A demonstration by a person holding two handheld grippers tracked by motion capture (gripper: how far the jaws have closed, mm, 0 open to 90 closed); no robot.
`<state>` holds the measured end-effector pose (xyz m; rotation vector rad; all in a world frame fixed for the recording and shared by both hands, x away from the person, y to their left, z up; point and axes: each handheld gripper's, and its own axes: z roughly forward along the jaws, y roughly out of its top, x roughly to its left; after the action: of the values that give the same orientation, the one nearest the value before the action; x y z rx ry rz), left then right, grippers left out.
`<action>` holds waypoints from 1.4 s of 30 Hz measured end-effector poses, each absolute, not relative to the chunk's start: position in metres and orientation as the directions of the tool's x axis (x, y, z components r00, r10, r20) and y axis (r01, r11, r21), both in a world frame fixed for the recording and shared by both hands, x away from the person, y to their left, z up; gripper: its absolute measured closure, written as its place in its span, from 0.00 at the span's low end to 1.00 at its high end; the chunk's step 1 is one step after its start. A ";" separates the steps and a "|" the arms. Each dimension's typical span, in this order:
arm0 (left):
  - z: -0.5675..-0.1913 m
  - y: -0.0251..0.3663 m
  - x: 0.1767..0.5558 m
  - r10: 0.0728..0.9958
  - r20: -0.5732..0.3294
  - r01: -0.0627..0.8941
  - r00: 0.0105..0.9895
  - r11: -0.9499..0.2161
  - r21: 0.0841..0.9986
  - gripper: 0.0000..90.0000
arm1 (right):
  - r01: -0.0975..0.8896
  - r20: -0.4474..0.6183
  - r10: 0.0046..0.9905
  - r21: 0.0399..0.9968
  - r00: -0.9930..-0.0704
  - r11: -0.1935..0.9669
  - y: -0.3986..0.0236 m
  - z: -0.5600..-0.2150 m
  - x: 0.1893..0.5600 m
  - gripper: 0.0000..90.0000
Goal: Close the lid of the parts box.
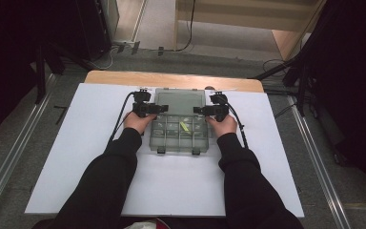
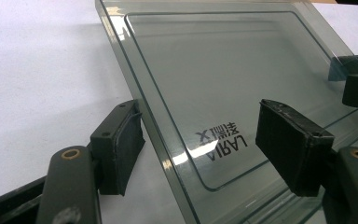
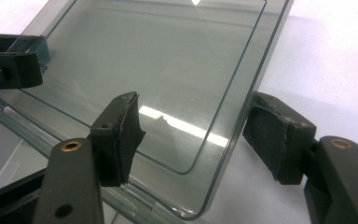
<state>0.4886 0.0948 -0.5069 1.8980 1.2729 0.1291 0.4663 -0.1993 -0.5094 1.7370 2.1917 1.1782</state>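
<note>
From the left: my left gripper [image 1: 158,108] straddles the left edge of the lid [image 1: 179,101] of a clear compartment box [image 1: 178,134] lying mid-table on the white sheet [image 1: 76,157], jaws spread wide, one pad [image 2: 121,149] outside and touching or nearly touching the rim, the other pad [image 2: 291,142] hanging over the lid's inner face with clear air under it. I count that as released, nothing pinched. The lid stands open behind the tray, tilted up, its printed logo [image 2: 221,140] plain between the jaws. Across the box, my right gripper [image 1: 201,110] mirrors it on the lid's right edge [image 3: 242,116]: jaws parted, the edge passing between them, neither pad pressing that I can see. The tray's compartments hold small parts and a yellow-green piece [image 1: 184,126]; two latches [image 1: 161,150] sit on the front wall nearest me. My judgement: the step is taking the lid by both edges to swing it. To do it well, I should close both sides evenly, pads square on the rim and at the same height, then move both hands together along the hinge's arc, so that the lid does not twist or drag the tray and shake the parts.
</note>
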 end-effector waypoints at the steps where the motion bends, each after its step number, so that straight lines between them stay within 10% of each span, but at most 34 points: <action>1: -0.507 0.095 0.489 0.807 -0.341 0.722 0.482 -0.146 0.677 0.34 | 0.782 0.366 0.866 0.621 -0.341 0.046 -0.199 -0.509 0.466 0.41; 42: -0.488 0.104 0.484 0.780 -0.294 0.636 0.552 -0.166 0.754 0.55 | 0.651 0.292 0.847 0.754 -0.444 0.081 -0.207 -0.490 0.462 0.54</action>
<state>0.4842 0.1042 -0.4877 1.8796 1.1542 0.1997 0.4623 -0.2074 -0.4903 1.5139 2.1346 1.2920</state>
